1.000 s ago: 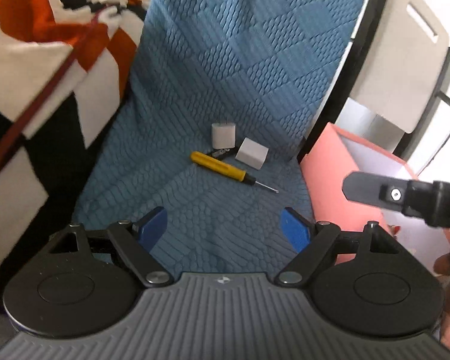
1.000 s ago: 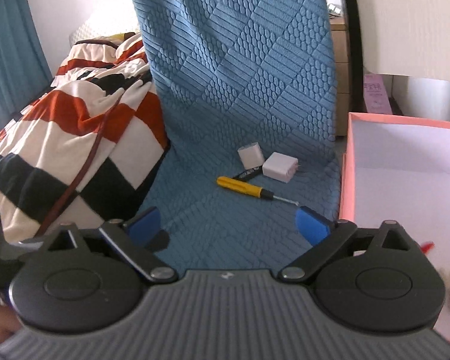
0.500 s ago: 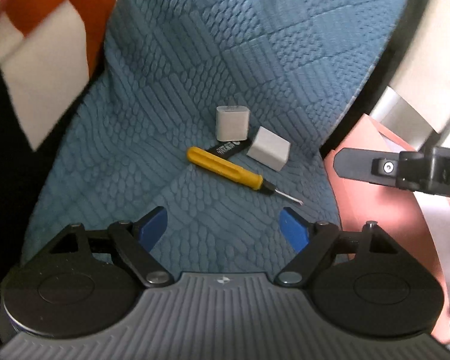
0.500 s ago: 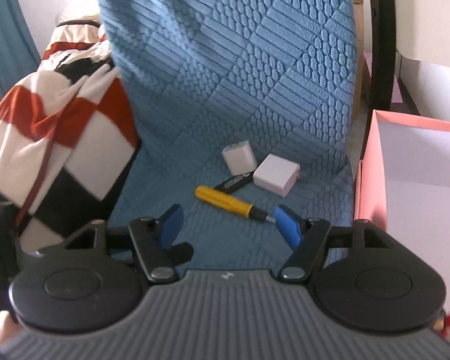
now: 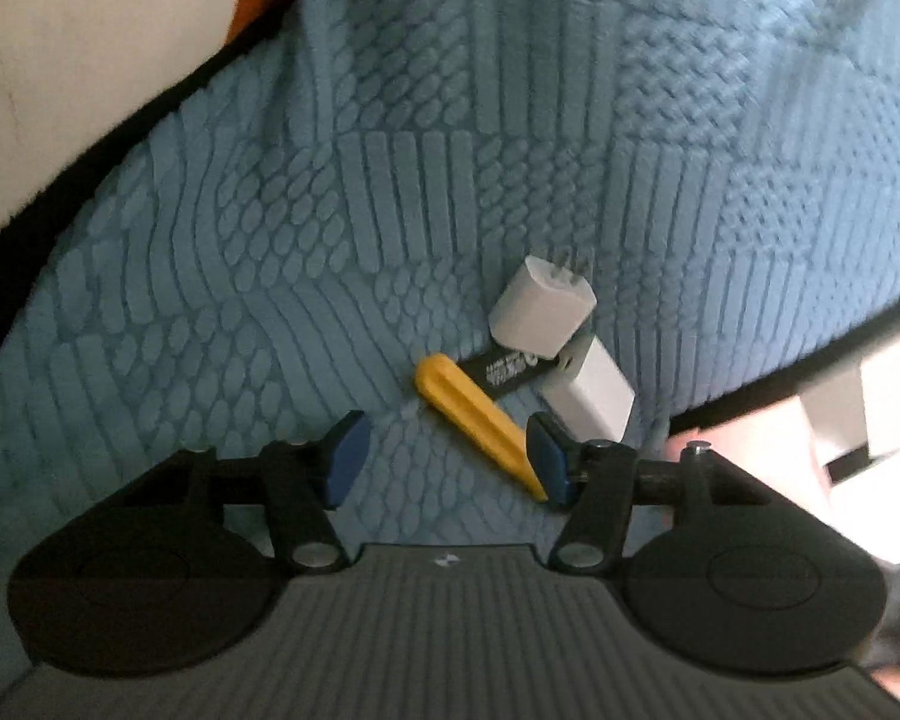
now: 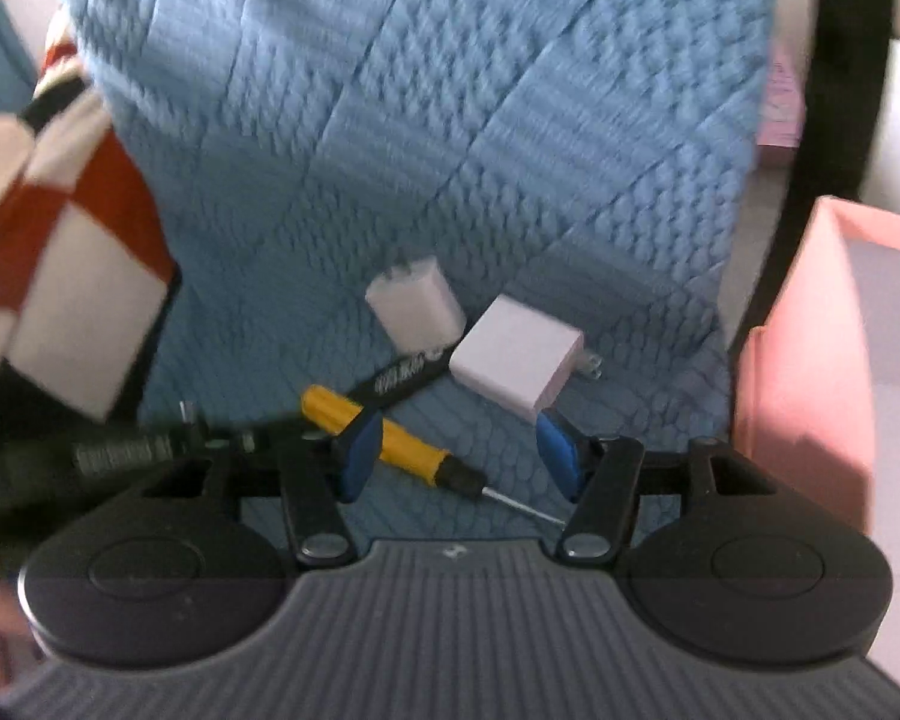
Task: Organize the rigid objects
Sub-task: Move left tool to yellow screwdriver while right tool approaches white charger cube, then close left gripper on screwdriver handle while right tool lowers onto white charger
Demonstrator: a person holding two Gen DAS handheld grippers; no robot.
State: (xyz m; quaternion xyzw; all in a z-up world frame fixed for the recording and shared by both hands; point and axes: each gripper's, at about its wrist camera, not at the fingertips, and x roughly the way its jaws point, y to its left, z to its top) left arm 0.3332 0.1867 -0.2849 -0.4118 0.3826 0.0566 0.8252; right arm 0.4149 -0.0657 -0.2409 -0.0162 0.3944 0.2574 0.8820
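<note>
A yellow-handled screwdriver (image 5: 480,420) (image 6: 390,435), a black flat stick (image 5: 510,369) (image 6: 402,381) and two white plug adapters (image 5: 543,307) (image 5: 588,390) (image 6: 414,306) (image 6: 513,360) lie together on a blue quilted cover (image 5: 390,180). My left gripper (image 5: 447,459) is open, low over the cover, with its right finger over the screwdriver's handle end. My right gripper (image 6: 459,453) is open around the screwdriver's shaft end, close to the square adapter. The left gripper shows at the left in the right wrist view (image 6: 126,450).
A pink open box (image 6: 810,330) stands to the right of the cover. A red, white and black blanket (image 6: 60,252) lies at the left. A black frame edge (image 6: 840,60) runs behind the cover at the right.
Both grippers have moved forward and down to the group of objects. The right gripper's jaws have narrowed somewhat but stay open, now straddling the screwdriver.
</note>
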